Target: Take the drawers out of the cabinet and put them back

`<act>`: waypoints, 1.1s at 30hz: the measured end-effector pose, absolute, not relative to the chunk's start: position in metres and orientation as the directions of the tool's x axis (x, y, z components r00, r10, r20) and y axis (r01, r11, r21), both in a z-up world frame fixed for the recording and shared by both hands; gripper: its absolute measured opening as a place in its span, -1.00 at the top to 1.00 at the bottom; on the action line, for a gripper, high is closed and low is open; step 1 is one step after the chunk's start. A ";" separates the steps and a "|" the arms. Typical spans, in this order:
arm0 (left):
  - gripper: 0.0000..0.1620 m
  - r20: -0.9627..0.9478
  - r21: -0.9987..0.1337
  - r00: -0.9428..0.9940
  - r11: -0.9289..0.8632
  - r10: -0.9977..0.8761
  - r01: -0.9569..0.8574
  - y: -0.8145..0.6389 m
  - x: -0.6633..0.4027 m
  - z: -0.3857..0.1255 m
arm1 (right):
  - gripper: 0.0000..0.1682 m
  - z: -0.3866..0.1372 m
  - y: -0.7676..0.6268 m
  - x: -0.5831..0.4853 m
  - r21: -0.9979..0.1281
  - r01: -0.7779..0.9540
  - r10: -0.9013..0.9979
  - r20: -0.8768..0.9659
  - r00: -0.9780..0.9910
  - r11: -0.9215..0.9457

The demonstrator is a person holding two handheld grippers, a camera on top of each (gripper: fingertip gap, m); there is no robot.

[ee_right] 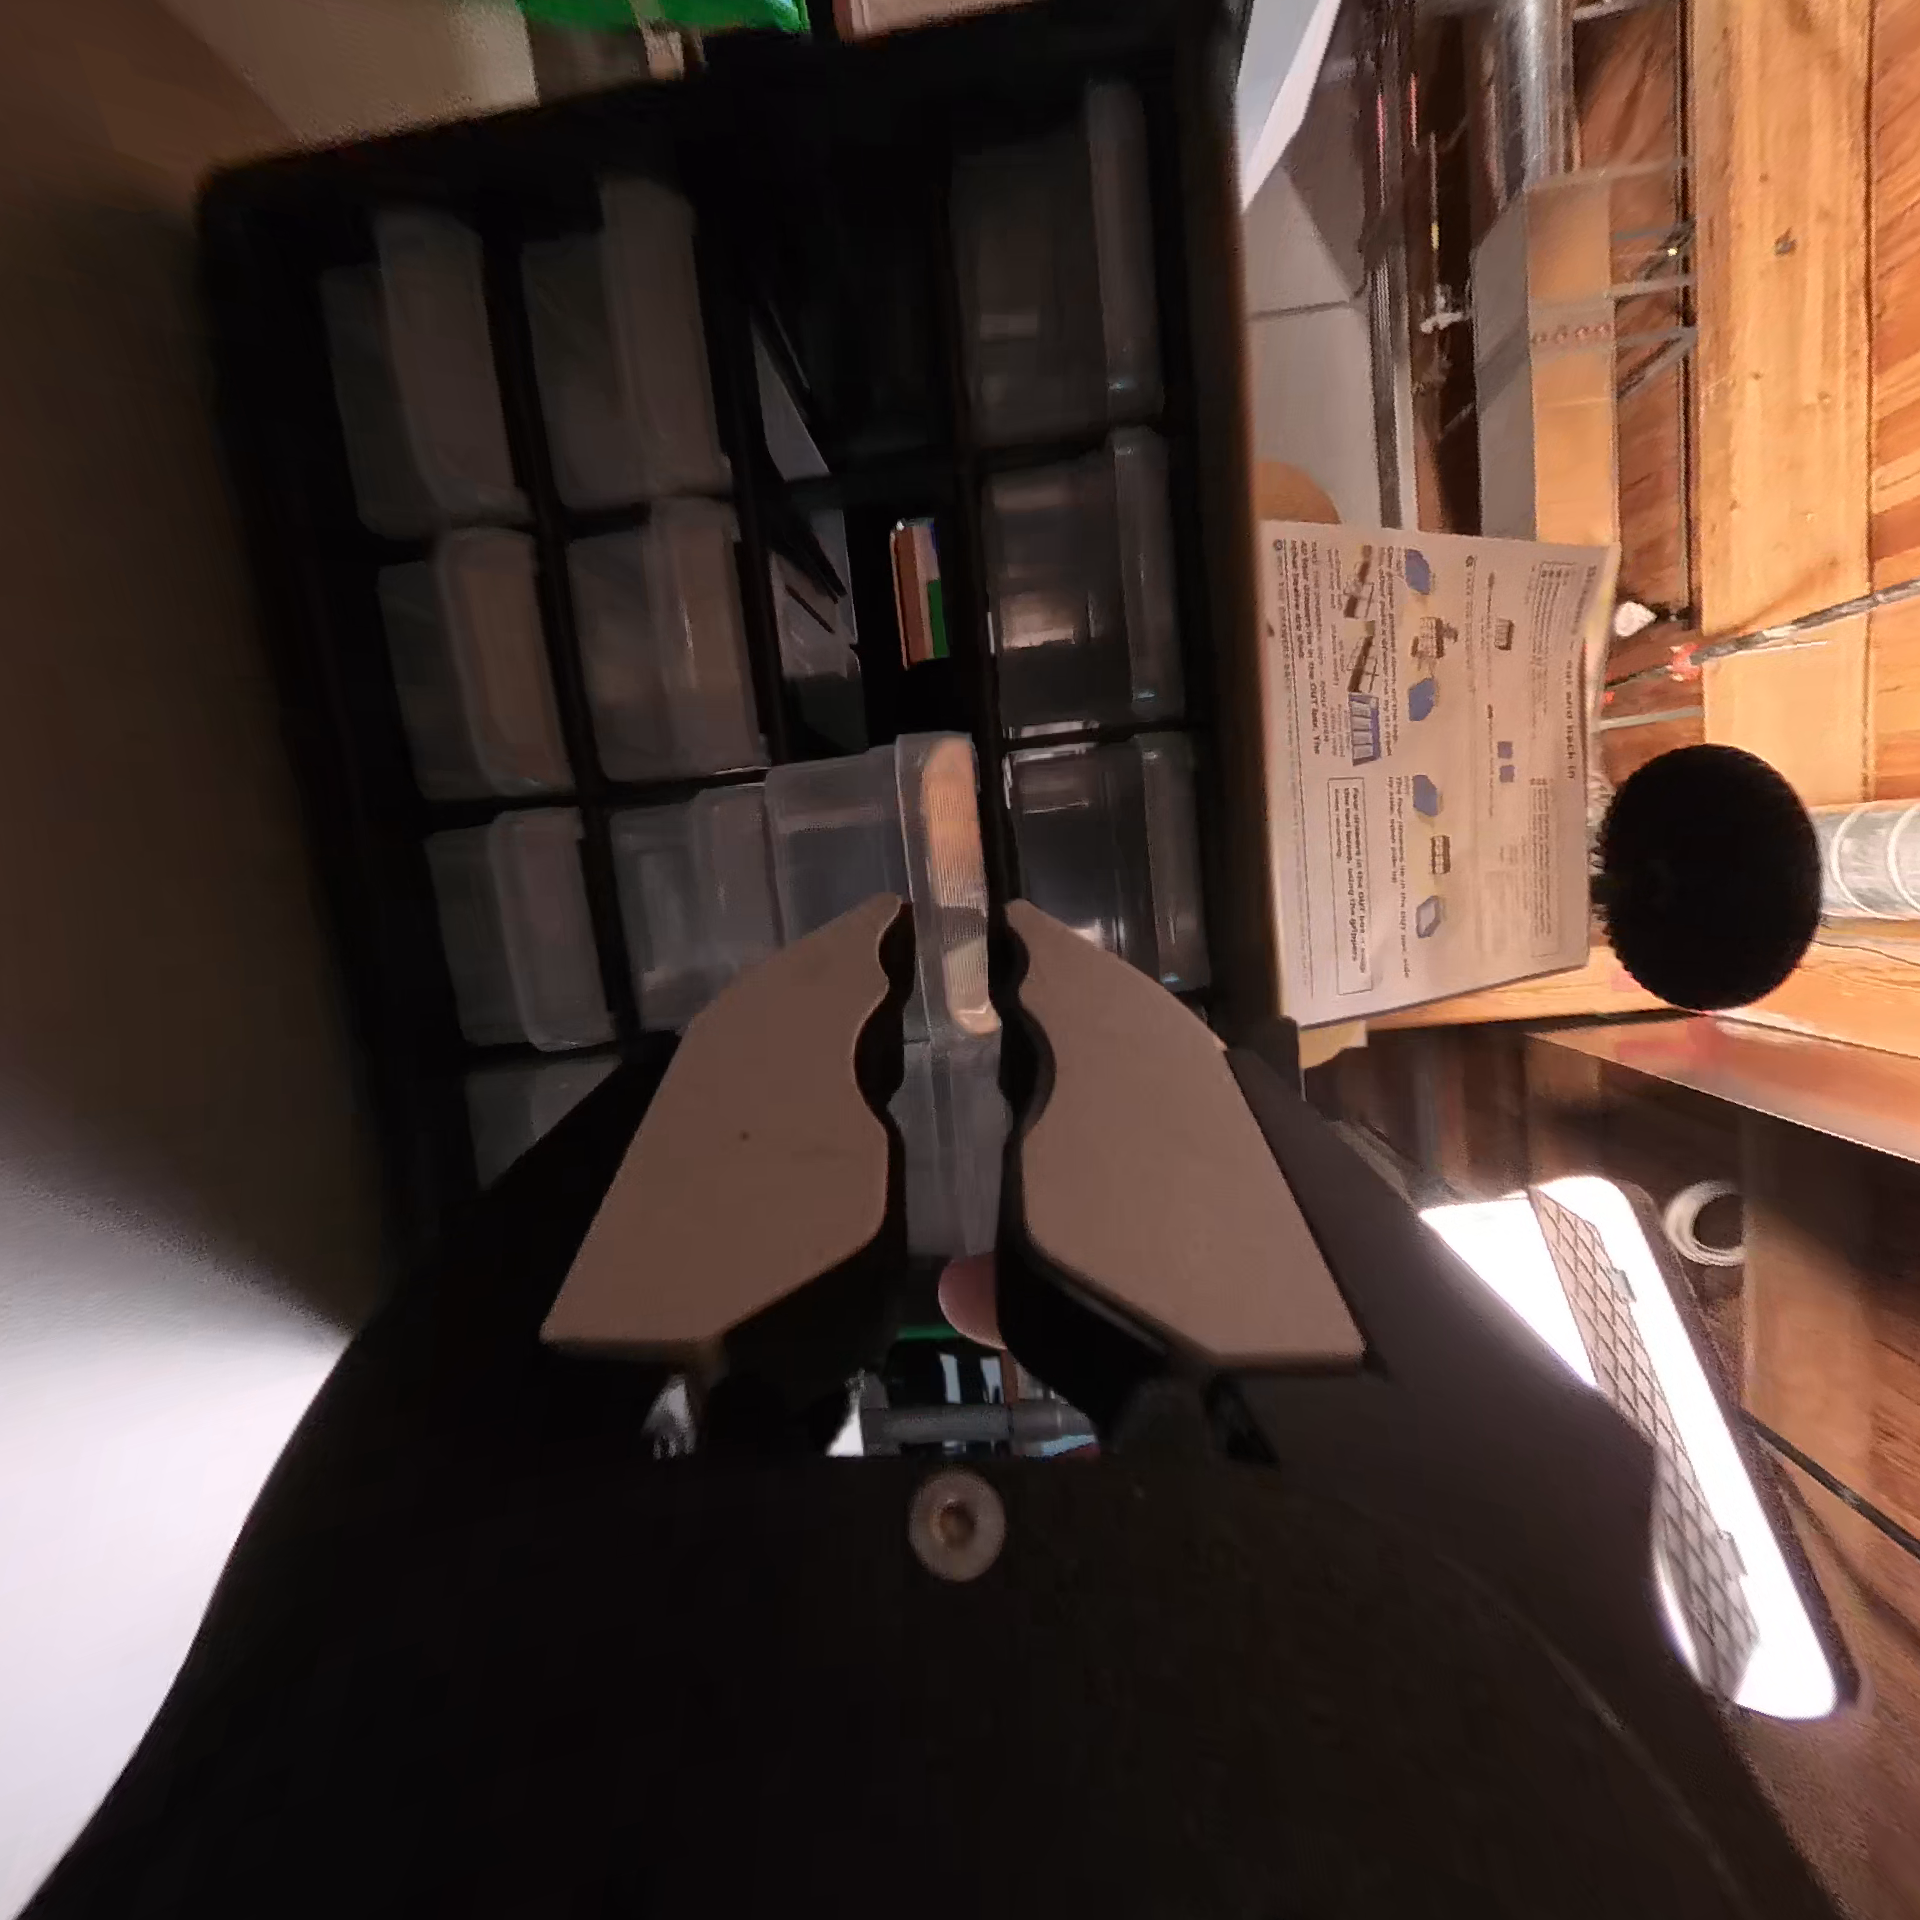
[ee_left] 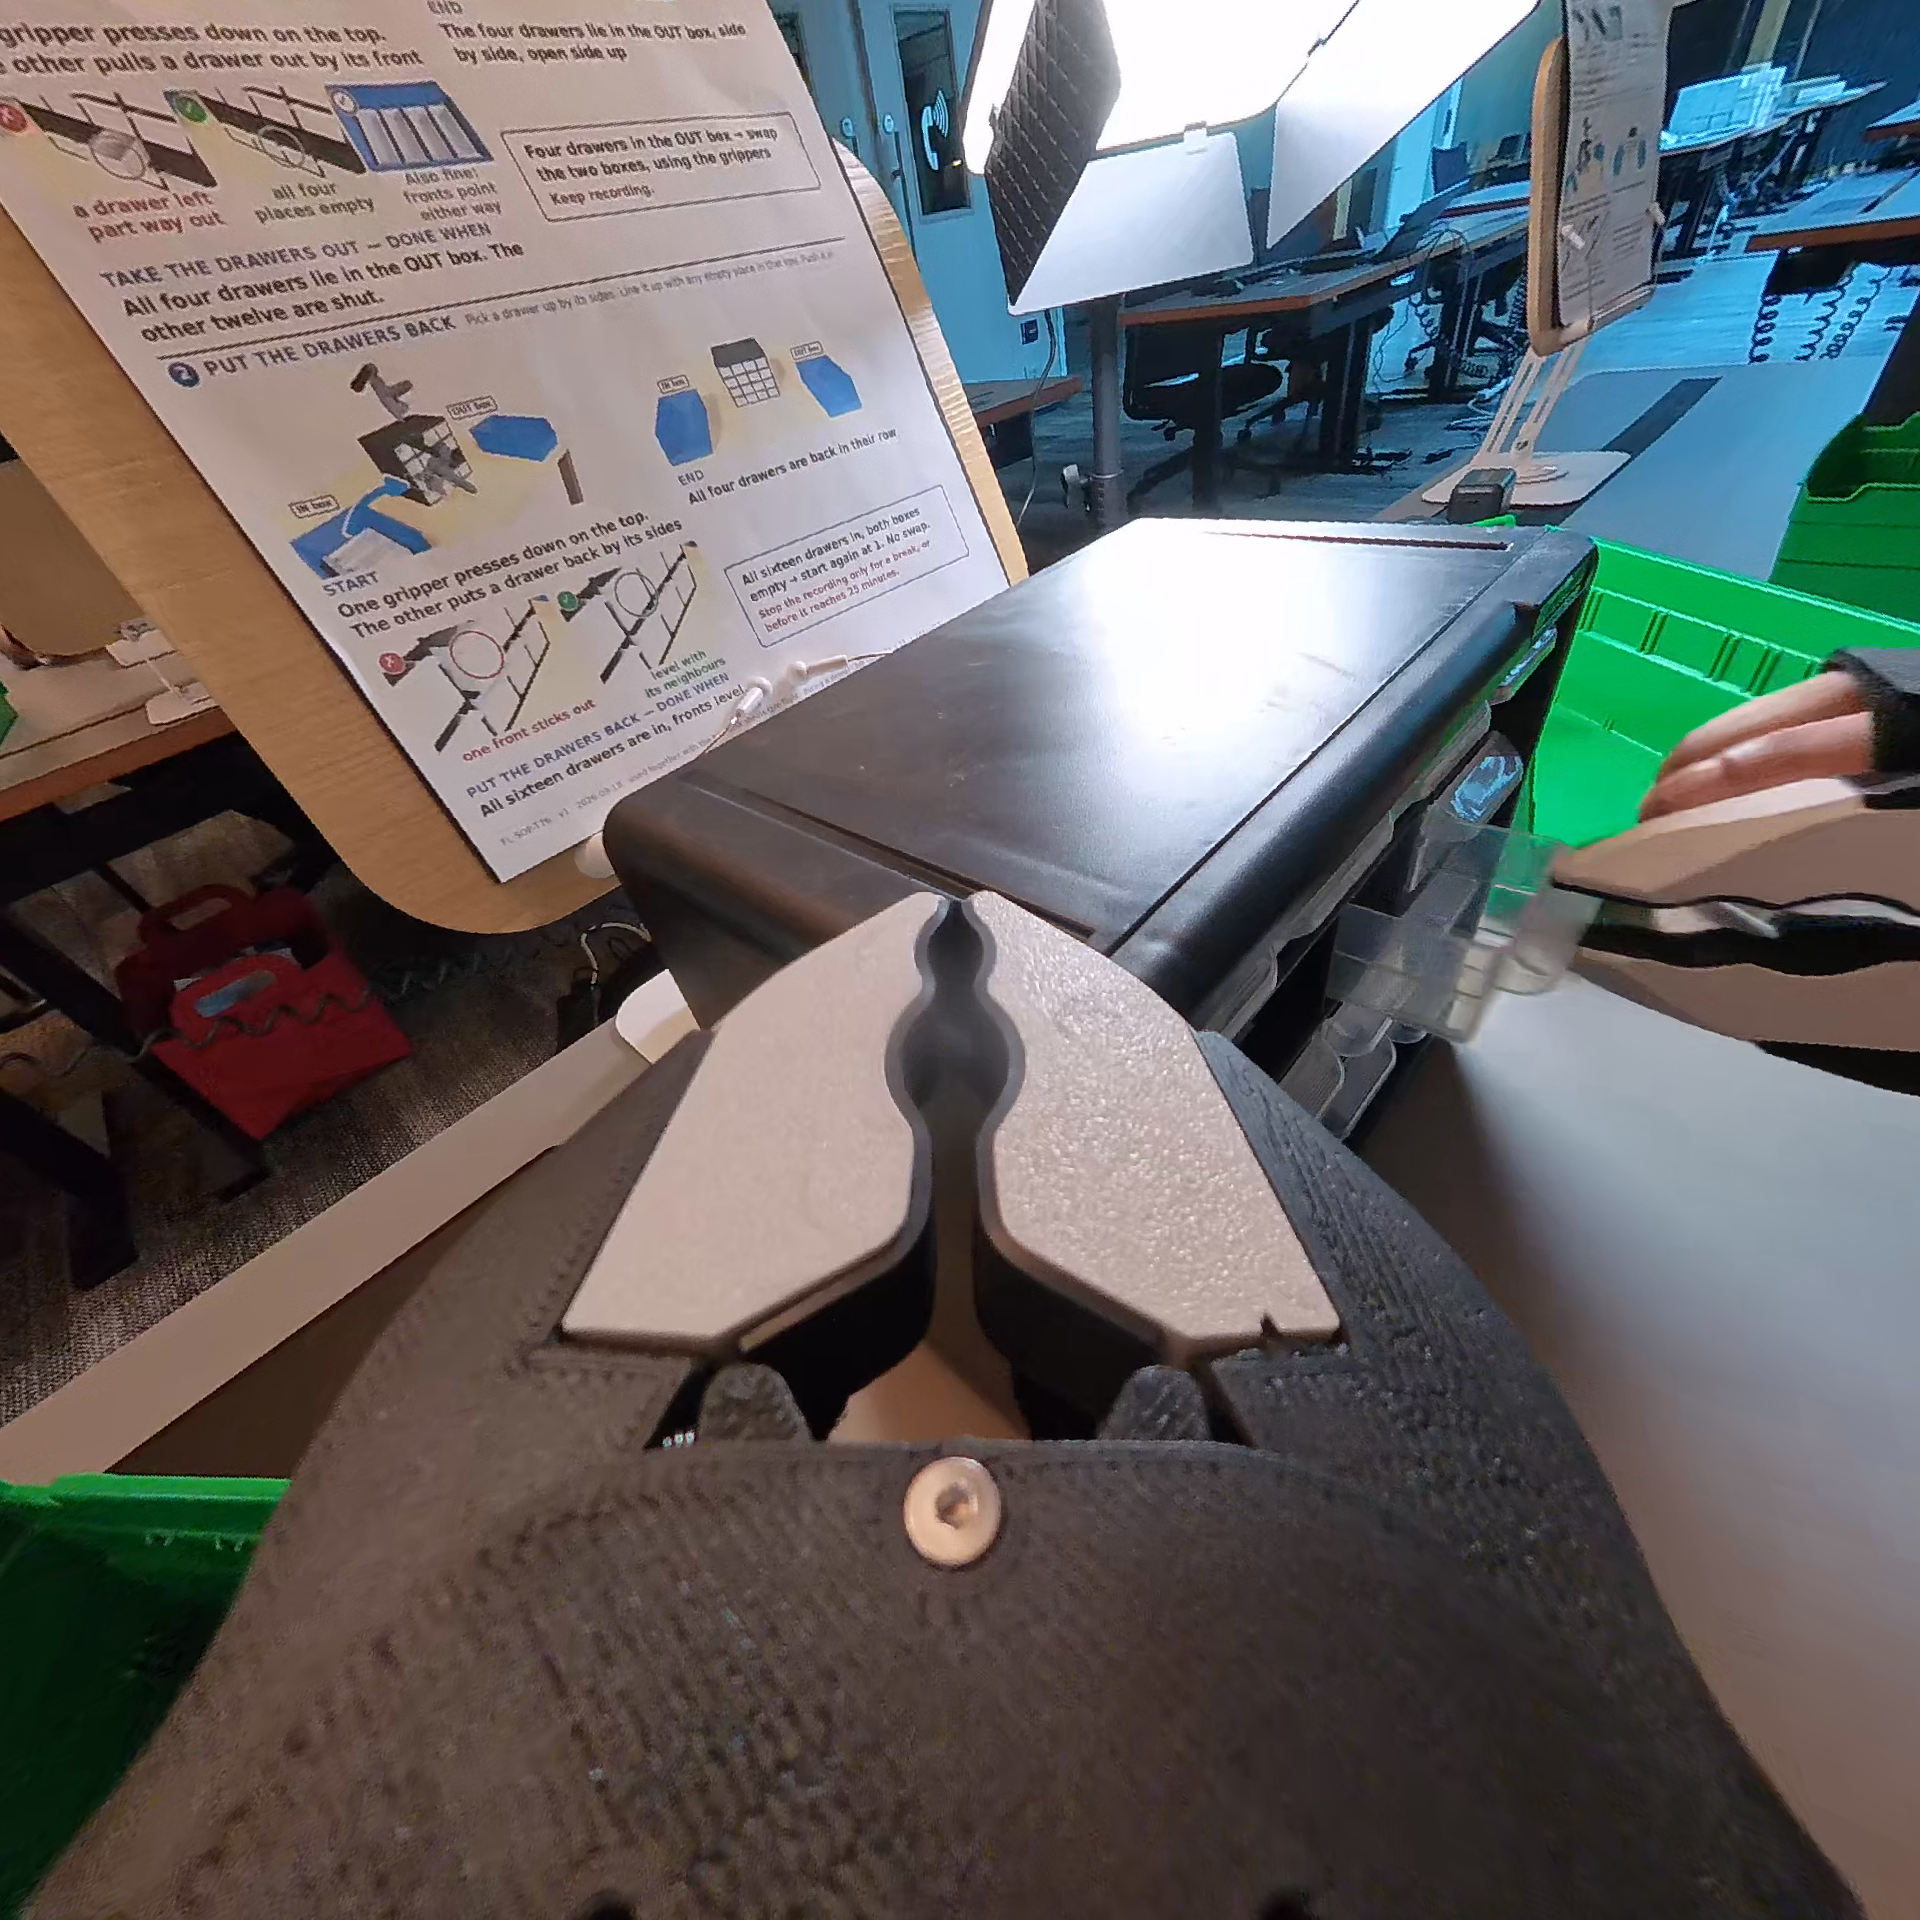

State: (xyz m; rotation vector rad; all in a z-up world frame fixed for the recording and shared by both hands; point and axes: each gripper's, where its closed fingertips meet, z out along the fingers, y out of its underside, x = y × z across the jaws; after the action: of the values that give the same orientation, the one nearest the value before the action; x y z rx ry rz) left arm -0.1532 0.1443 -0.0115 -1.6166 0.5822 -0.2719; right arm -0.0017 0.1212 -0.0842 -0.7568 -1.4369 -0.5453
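Note:
The black cabinet [ee_left: 1143, 707] stands on the table, and its front [ee_right: 1226, 520] holds clear drawers. My left gripper [ee_left: 951, 914] is shut and empty, with its tips at the near edge of the cabinet's top. My right gripper [ee_right: 951, 914] is shut on the front handle of a clear drawer [ee_right: 831, 852], which sticks part way out of its slot. That drawer [ee_left: 1475, 935] and the right gripper [ee_left: 1590, 883] also show at the right of the left wrist view, with a hand [ee_left: 1766, 748] behind. Two slots [ee_right: 873, 343] in the same row are empty.
A green bin [ee_left: 1714, 644] stands just beyond the cabinet's front, and another green bin [ee_left: 104, 1558] is at the lower left. A wooden board with an instruction sheet [ee_left: 468, 416] leans behind the cabinet. Grey tabletop [ee_left: 1662, 1299] lies to the right.

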 end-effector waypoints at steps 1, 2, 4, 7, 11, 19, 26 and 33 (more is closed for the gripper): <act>1.00 -0.158 -0.978 0.840 -0.037 -0.518 -0.207 0.144 -0.153 -0.012 | 0.84 -0.084 0.115 0.001 -0.145 0.726 0.126 0.989 0.081 0.672; 1.00 -0.156 -0.978 0.840 -0.038 -0.519 -0.205 0.144 -0.153 -0.012 | 0.84 -0.084 0.108 0.002 -0.162 0.703 0.152 0.985 0.077 0.692; 1.00 -0.154 -0.979 0.840 -0.037 -0.520 -0.202 0.144 -0.153 -0.012 | 0.81 -0.084 0.102 0.007 -0.214 0.687 0.232 0.970 0.068 0.695; 1.00 -0.155 -0.979 0.841 -0.037 -0.519 -0.203 0.144 -0.153 -0.012 | 0.76 -0.083 0.095 0.006 -0.366 0.633 0.437 0.898 0.048 0.682; 1.00 -0.159 -0.978 0.842 -0.035 -0.515 -0.206 0.144 -0.153 -0.011 | 0.64 -0.084 0.103 -0.001 -0.490 0.656 0.656 0.755 -0.009 0.573; 1.00 -0.165 -0.977 0.841 -0.033 -0.515 -0.212 0.144 -0.153 -0.011 | 0.79 -0.114 0.106 -0.003 -0.386 0.827 0.879 0.410 -0.243 0.409; 1.00 -0.159 -0.978 0.838 -0.033 -0.522 -0.206 0.144 -0.153 -0.011 | 0.82 -0.115 0.092 0.008 -0.282 0.889 0.924 0.234 -0.302 0.362; 1.00 -0.164 -0.977 0.838 -0.031 -0.520 -0.211 0.144 -0.153 -0.011 | 0.83 -0.111 0.053 0.027 -0.321 0.890 0.946 0.111 -0.304 0.324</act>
State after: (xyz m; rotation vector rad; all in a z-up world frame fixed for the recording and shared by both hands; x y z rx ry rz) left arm -0.1531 0.1443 -0.0113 -1.6111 0.5866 -0.2718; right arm 0.0272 0.0535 -0.1106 -1.6545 -2.3141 0.2881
